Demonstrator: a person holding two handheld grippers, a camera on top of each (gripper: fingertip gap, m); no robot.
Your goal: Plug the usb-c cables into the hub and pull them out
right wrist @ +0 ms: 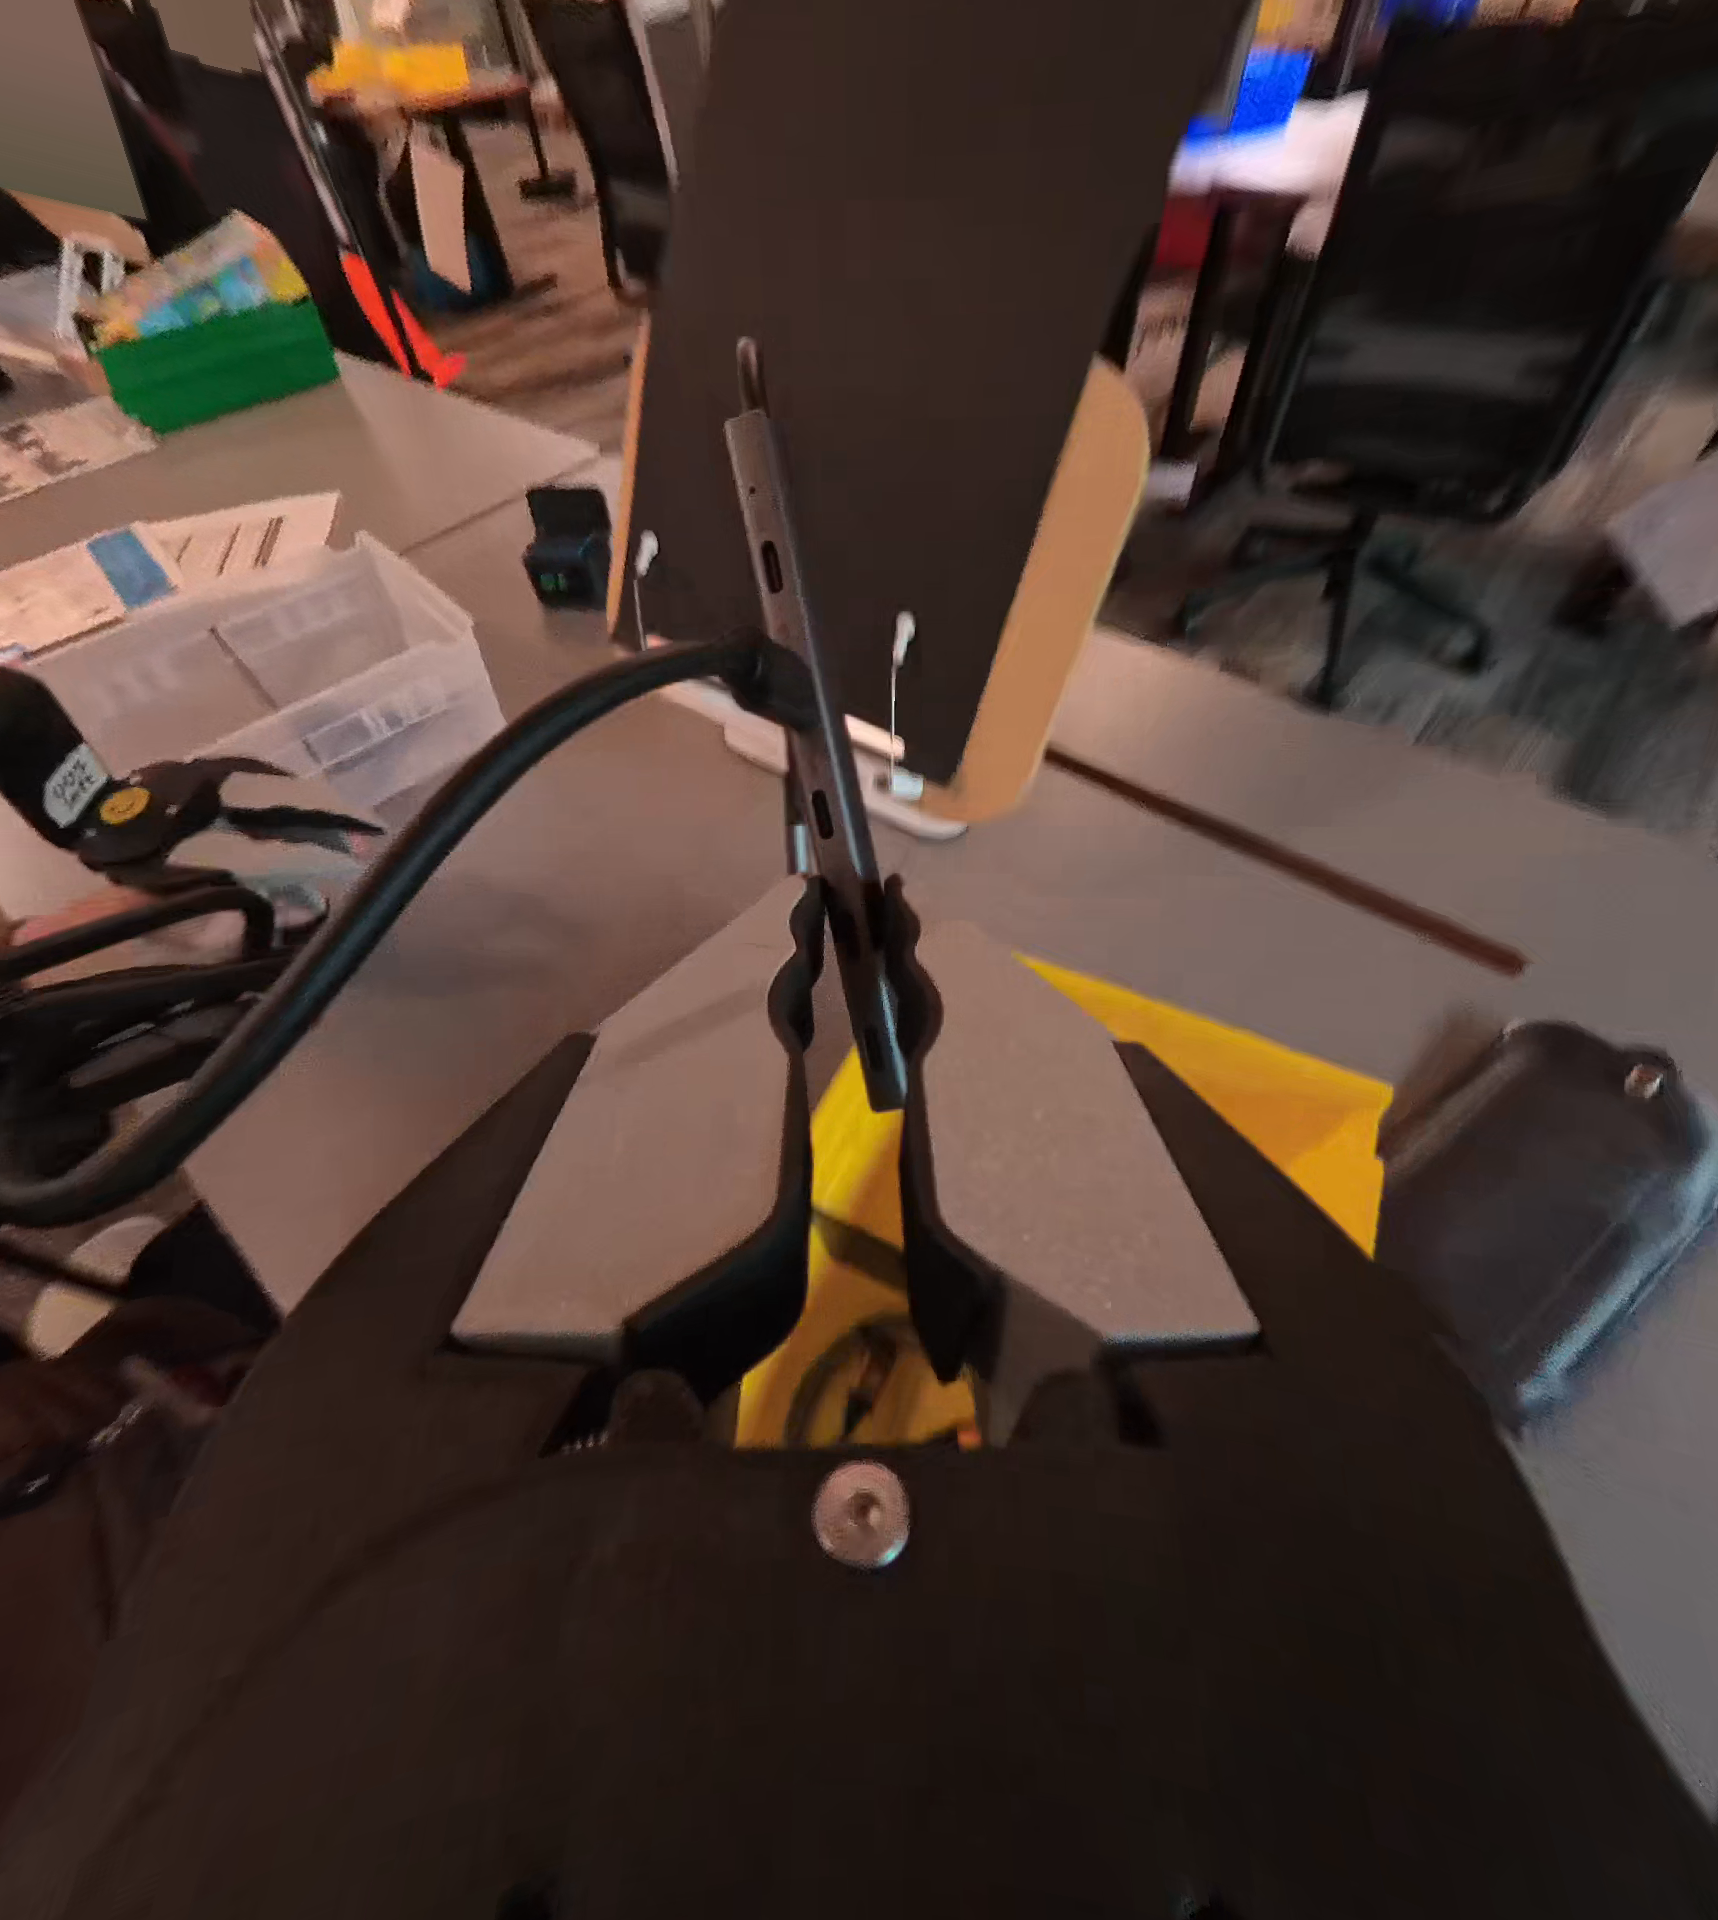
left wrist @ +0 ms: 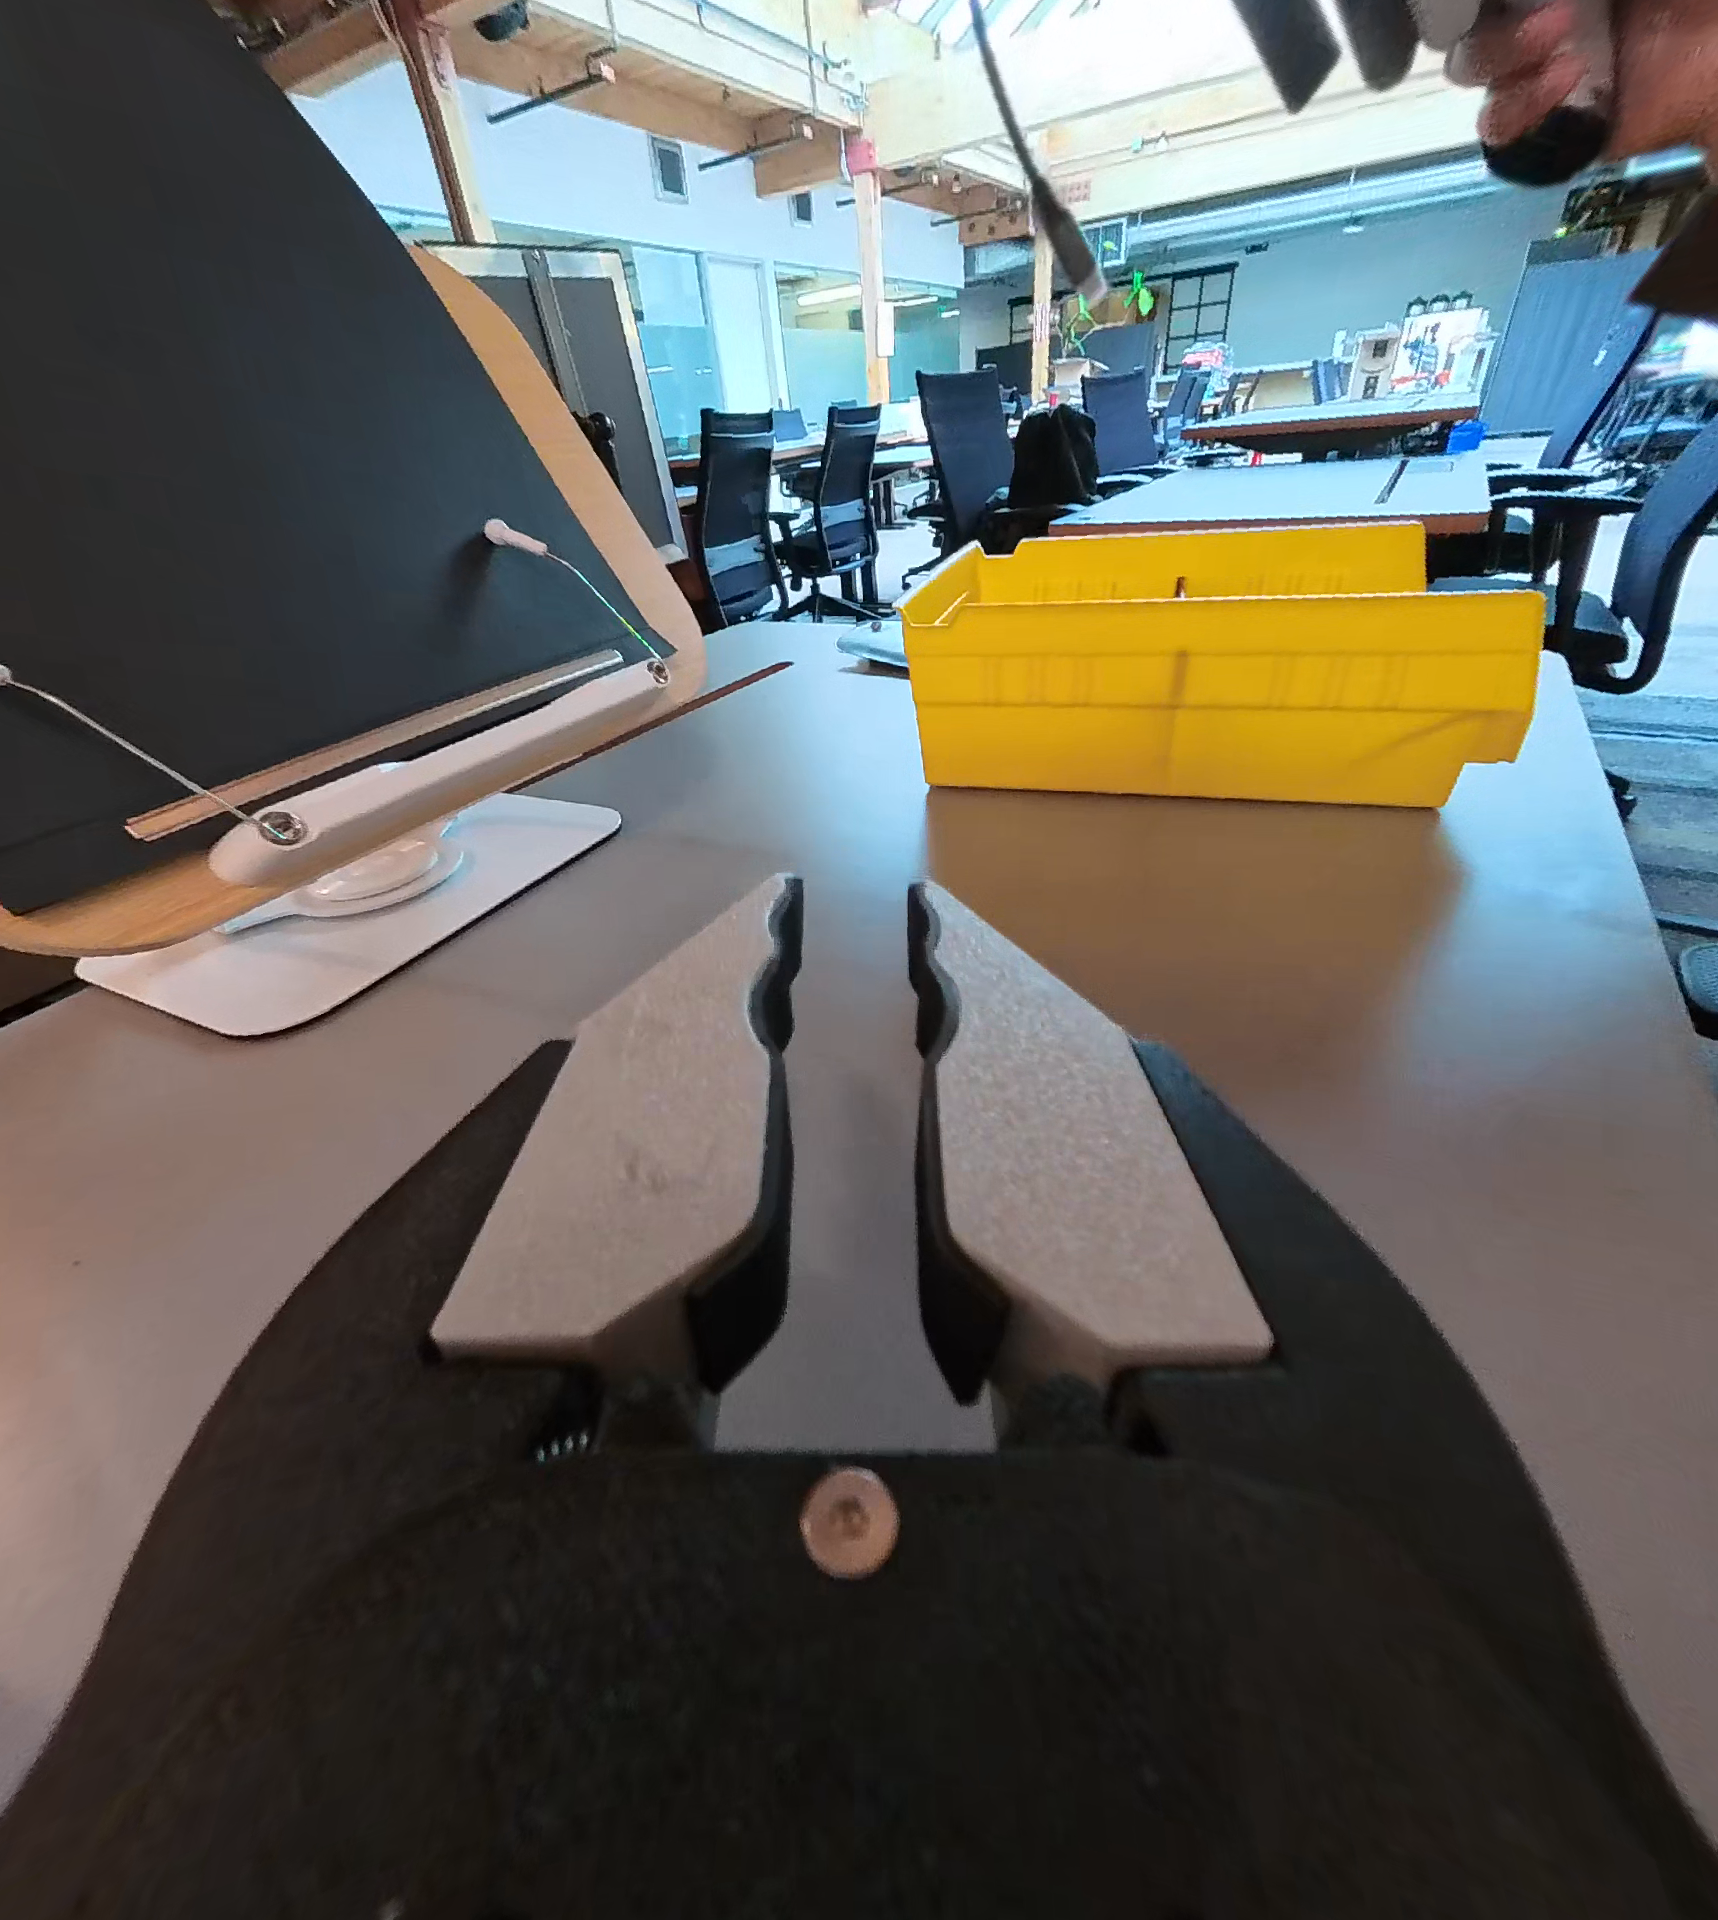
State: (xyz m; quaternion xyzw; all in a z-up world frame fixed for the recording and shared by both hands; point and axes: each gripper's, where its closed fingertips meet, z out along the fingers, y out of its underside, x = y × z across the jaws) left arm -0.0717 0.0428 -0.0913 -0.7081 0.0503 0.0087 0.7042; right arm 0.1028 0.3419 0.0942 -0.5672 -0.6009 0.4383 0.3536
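My right gripper [right wrist: 855, 914] is shut on the slim grey hub [right wrist: 793, 582], which stands edge-on and runs up from the fingertips. A thick black cable [right wrist: 439, 842] sits with its plug [right wrist: 772, 675] in the hub's left side and curves down to the left. My left gripper [left wrist: 855, 935] is open and empty, low over the grey table [left wrist: 1198, 987]. It also shows at the far left of the right wrist view [right wrist: 242, 800]. In the left wrist view a hand [left wrist: 1603, 83] is at the top right. A thin black lead with a grey plug [left wrist: 1073, 234] hangs beside it.
A yellow bin [left wrist: 1219, 675] stands ahead right of the left gripper and lies under the right gripper [right wrist: 1250, 1081]. A black board on a white-based stand [left wrist: 211, 416] is at the left. Clear plastic boxes [right wrist: 335, 665] and a dark object [right wrist: 1561, 1195] sit on the table.
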